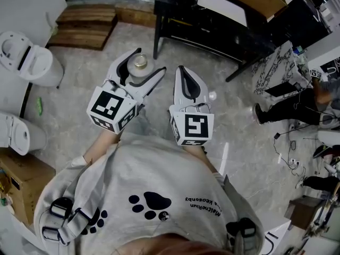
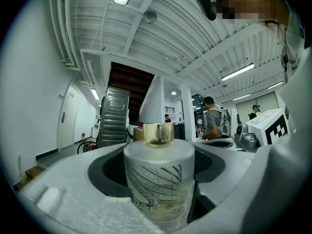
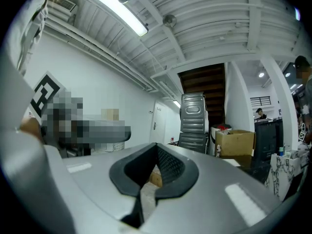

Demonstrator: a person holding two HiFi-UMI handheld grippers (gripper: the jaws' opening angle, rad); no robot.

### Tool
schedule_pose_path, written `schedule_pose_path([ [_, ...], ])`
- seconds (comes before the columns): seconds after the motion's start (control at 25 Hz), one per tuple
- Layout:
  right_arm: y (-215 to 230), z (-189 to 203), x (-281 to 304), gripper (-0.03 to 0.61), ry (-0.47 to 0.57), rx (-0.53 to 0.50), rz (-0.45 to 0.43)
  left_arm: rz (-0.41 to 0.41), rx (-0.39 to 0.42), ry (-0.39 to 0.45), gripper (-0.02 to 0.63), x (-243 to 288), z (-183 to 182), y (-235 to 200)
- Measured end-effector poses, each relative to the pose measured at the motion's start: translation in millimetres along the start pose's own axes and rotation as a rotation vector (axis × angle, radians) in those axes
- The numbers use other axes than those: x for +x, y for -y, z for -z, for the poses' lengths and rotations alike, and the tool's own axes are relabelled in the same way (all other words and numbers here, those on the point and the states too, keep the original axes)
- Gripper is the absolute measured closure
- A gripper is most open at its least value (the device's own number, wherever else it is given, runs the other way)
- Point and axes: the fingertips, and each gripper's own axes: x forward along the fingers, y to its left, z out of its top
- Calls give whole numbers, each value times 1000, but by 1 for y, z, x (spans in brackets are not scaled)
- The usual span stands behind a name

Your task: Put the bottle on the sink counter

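Item 1: bottle (image 2: 158, 179), frosted glass with a gold cap, standing upright. Your left tongs (image 1: 149, 61) pinch it on both sides, spread wide around its body, above the floor (image 1: 79, 89).

Item 2: your right tongs (image 3: 156, 147), pressed together and empty, just right of the bottle.

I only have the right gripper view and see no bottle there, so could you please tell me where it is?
Observer: The left gripper holds the bottle upright between its jaws.
Operator: Is it capped?
Observer: Yes, a gold cap sits on top.
Operator: Is any sink counter near?
Observer: None shows in the head view; a white toilet stands on the floor to the person's left.
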Motion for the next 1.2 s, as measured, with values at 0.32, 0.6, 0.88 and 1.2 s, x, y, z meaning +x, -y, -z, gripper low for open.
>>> schedule_pose_path([
  [0.32, 22, 9, 62, 577, -6, -13, 12, 16, 0, 12, 272, 50, 5, -48],
  [0.6, 48, 11, 134, 577, -7, -18, 47, 51, 6, 8, 272, 107, 5, -102],
  [0.88, 66, 20, 191, 577, -26, -17, 94, 102, -2, 12, 272, 153, 9, -146],
  [1.2, 65, 30, 238, 577, -39, -30, 139, 169, -18, 11, 272, 180, 22, -183],
])
